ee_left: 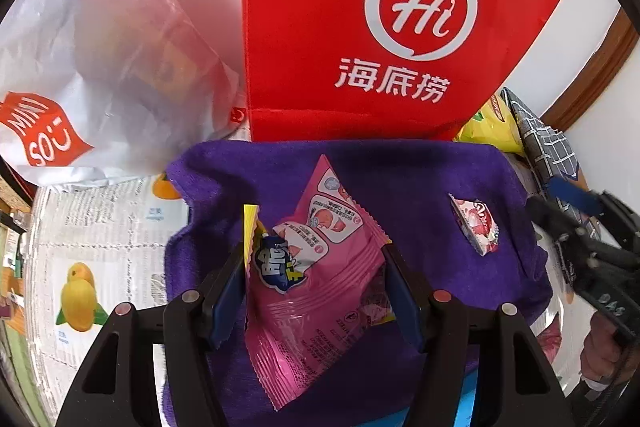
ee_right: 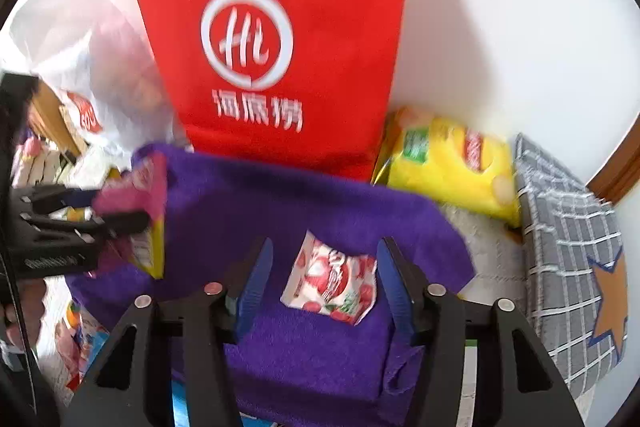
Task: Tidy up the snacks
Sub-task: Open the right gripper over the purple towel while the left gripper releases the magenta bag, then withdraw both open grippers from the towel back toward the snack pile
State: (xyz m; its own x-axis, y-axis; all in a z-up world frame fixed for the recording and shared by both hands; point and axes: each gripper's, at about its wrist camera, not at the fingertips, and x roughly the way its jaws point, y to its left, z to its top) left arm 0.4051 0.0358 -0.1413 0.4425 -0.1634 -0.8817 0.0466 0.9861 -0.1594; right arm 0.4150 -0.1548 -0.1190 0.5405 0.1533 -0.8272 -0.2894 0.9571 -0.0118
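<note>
A purple cloth (ee_right: 320, 211) is spread over the surface, with a small red-and-white snack packet (ee_right: 331, 285) laid on it. A red bag (ee_right: 276, 7) is stood at its far edge.

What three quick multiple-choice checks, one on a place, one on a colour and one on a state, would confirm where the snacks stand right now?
1. Where does the small red-and-white snack packet lie?
A. inside the red bag
B. on the purple cloth
C. on the grey checked cushion

2. What colour is the big chip bag beside the red bag?
A. yellow
B. green
C. blue

3. What is the left gripper doing?
A. hanging open over bare cloth
B. gripping the pink snack packet
C. gripping the red bag

Answers: 1 B, the packet rests on the purple cloth between the open jaws of the right gripper. 2 A, it is plainly yellow. 3 B, both pads press the pink snack packet.
</note>
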